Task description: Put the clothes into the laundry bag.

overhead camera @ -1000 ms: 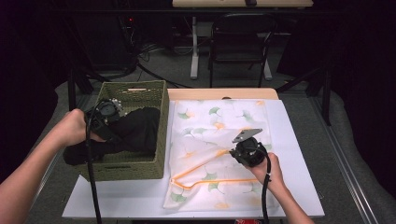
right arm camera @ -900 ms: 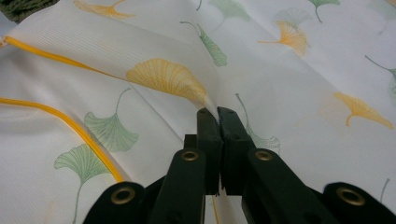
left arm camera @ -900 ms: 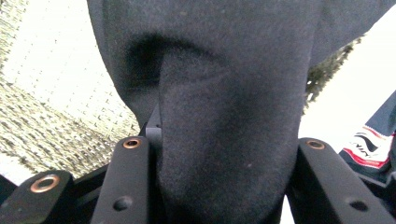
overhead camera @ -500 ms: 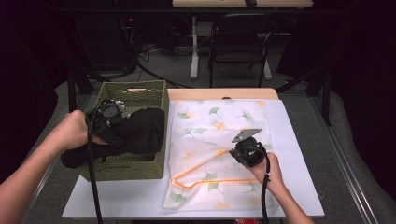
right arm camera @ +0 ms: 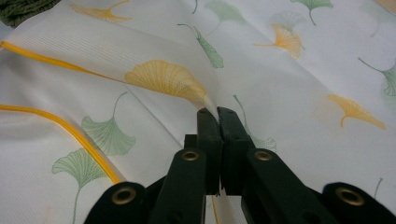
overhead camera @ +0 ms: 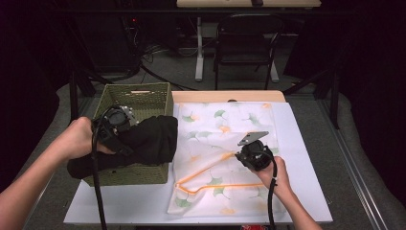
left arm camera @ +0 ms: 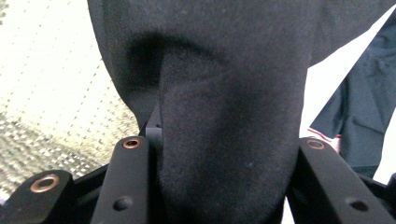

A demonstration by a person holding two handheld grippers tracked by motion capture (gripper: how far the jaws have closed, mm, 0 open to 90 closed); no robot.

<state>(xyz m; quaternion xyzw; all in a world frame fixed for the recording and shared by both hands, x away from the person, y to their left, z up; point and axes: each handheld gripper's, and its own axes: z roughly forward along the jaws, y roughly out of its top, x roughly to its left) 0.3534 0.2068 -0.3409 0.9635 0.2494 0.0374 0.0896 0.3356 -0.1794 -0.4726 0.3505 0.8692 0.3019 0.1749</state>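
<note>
A black garment (overhead camera: 143,141) hangs over the front right rim of a green woven basket (overhead camera: 136,98). My left gripper (overhead camera: 125,133) is shut on a thick fold of that black garment (left arm camera: 224,116), which bulges between the two jaws. A white mesh bag (overhead camera: 225,153) printed with ginkgo leaves and edged with an orange zipper (overhead camera: 210,186) lies flat on the table. My right gripper (overhead camera: 242,154) is shut on a pinch of the bag's top layer (right arm camera: 208,100), lifting it into a small peak (right arm camera: 168,77).
The basket and bag rest on a white board (overhead camera: 297,143) over a wooden table (overhead camera: 225,96). A dark blue cloth with a red stripe (left arm camera: 355,126) lies beyond the black garment. A chair (overhead camera: 244,43) and cables (overhead camera: 158,72) stand behind the table.
My left hand has drawn the black garment up and to the right, farther over the basket rim toward the bag. The right hand has stayed where it was.
</note>
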